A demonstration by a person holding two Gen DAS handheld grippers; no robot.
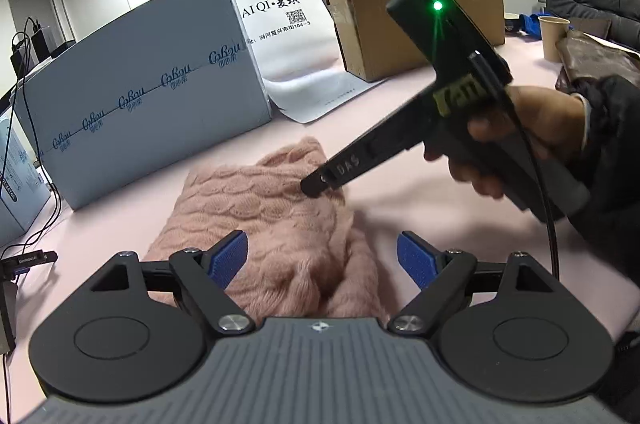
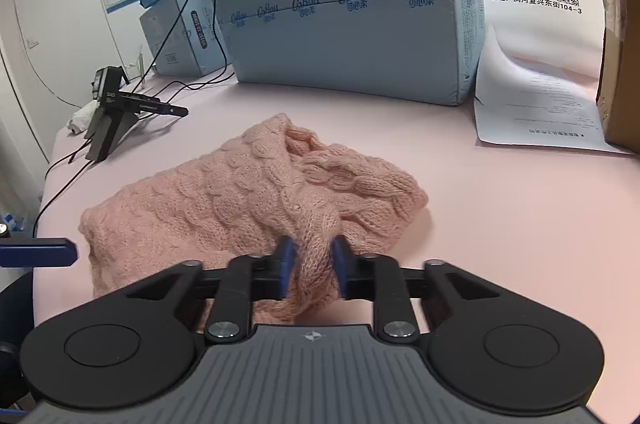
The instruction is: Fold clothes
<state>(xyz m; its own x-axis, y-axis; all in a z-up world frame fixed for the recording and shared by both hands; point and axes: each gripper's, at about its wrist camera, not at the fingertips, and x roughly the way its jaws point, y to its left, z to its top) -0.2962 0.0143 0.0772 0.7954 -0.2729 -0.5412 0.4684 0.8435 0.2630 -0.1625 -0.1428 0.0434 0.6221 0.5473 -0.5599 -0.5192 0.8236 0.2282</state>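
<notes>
A pink cable-knit sweater point(image 1: 264, 212) lies bunched on the pink table. It also shows in the right wrist view point(image 2: 240, 200). My left gripper point(image 1: 322, 260) is open, its blue pads on either side of the sweater's near edge, holding nothing. My right gripper point(image 2: 312, 264) is shut on a pinched fold of the sweater at its near right side. In the left wrist view the right gripper point(image 1: 316, 186) comes in from the right, held by a hand, its tip on the sweater's top.
A blue-grey box point(image 1: 148, 96) stands behind the sweater, with a white bag point(image 1: 296, 40) and a brown carton point(image 1: 412, 0) to its right. A paper cup point(image 1: 554, 36) stands far right. A stand with cables point(image 2: 116, 112) is at the table's left edge.
</notes>
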